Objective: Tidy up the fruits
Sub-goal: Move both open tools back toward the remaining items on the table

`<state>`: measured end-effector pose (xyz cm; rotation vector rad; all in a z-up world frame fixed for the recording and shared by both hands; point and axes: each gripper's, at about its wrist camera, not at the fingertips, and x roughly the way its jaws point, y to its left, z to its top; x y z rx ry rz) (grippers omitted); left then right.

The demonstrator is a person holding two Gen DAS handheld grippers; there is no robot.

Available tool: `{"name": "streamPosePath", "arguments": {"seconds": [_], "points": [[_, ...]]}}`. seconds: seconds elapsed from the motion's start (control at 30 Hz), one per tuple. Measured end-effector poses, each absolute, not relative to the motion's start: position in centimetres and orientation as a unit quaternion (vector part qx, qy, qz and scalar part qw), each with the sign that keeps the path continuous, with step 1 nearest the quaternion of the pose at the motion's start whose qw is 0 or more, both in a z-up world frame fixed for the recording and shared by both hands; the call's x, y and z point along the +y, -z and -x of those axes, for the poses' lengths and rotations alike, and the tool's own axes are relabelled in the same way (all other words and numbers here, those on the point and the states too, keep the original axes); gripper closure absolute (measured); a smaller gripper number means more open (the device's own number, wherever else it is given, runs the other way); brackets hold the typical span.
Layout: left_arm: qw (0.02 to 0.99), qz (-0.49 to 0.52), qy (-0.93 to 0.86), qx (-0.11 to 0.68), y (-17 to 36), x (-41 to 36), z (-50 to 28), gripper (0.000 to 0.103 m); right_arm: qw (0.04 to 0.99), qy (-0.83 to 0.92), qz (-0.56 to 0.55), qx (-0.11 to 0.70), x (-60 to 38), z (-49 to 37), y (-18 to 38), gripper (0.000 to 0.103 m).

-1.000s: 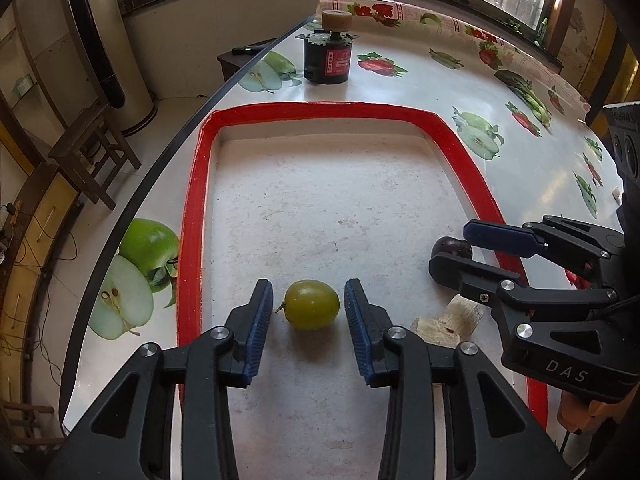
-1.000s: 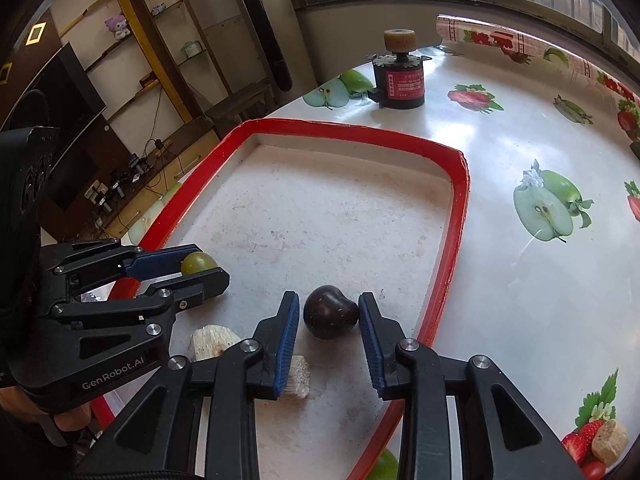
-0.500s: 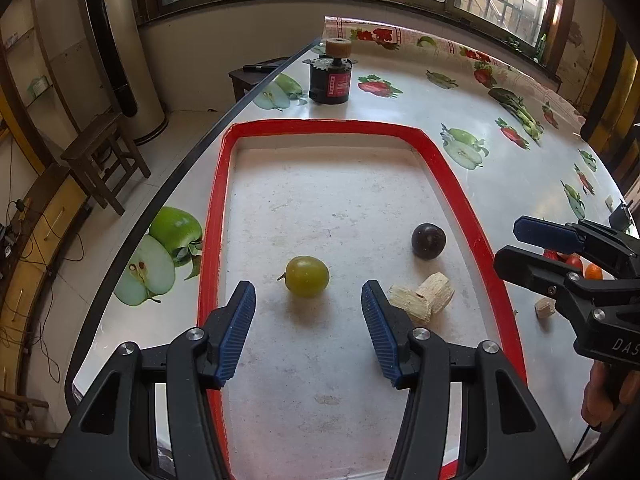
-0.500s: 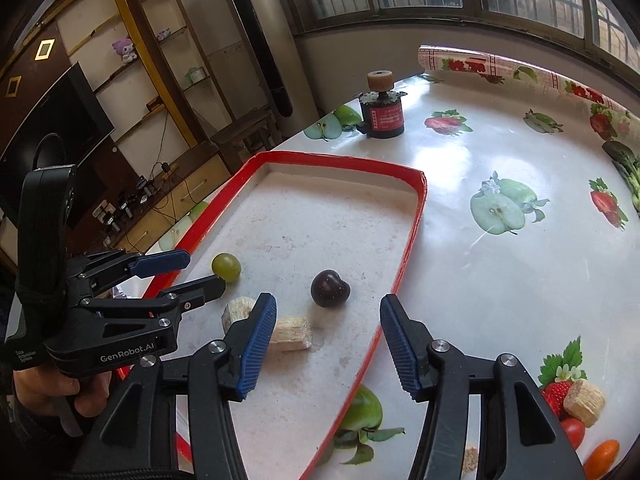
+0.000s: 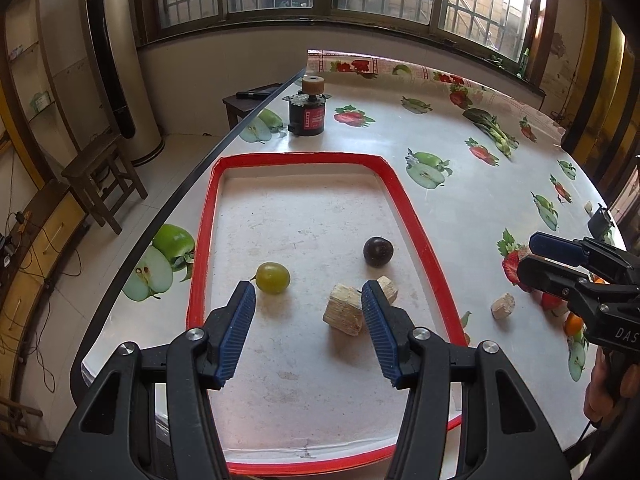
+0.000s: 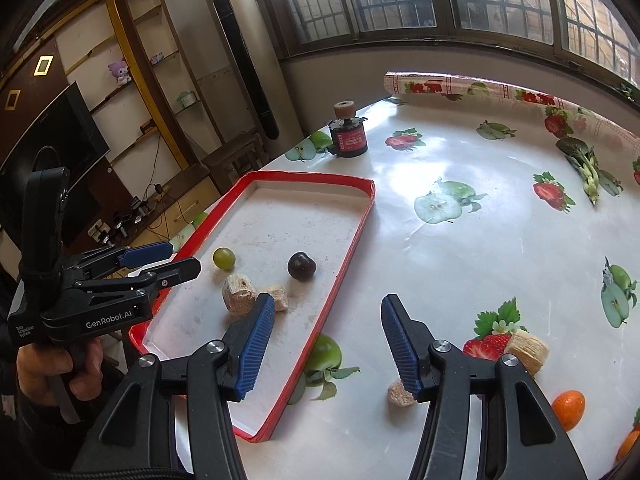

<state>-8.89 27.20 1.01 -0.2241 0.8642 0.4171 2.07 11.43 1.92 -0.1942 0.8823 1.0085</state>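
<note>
Big table w/ a fruit-print cloth (image 5: 460, 208) fills the room by the windows. Nearest is the left gripper (image 5: 308, 324), blue pads wide apart, nothing between them. Its jaws have just been opening. It hangs over the near end of the red tray (image 5: 202, 236). Just past its tips sits the green grape (image 5: 273, 277) on the tray floor, alone. Beside it are two pale wood-like chunks (image 5: 345, 314), touching each other. A bit farther sits the dark plum (image 5: 378, 251), also loose on the tray.

Right gripper (image 6: 328, 346) is off to the side, over the tray's edge and the cloth. Its jaws have just been opening too, and they hold nothing. Near it on the cloth lie a small pale chunk (image 6: 400, 396), a bigger pale chunk (image 6: 526, 350) and an orange fruit (image 6: 568, 410). Far back stands a black jar w/ red label (image 5: 307, 114).
</note>
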Motion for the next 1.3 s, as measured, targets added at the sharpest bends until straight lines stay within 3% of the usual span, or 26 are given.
{"name": "streamPosePath", "arguments": {"seconds": [0.23,0.37,1.3], "points": [[0.889,0.098,-0.189,0.406,-2.1,25.3,8.9,0.049,0.793,-0.451,0.08,0.403,8.5,-2.2,-2.6,0.045],[0.894,0.094,-0.184,0.398,-2.7,24.3,8.9,0.043,0.802,-0.44,0.074,0.397,6.6,-2.3,-3.1,0.041],[0.909,0.067,-0.089,0.401,-2.6,14.5,7.3,0.042,0.852,-0.334,0.06,0.4,-7.6,-2.4,-2.8,0.033]]}}
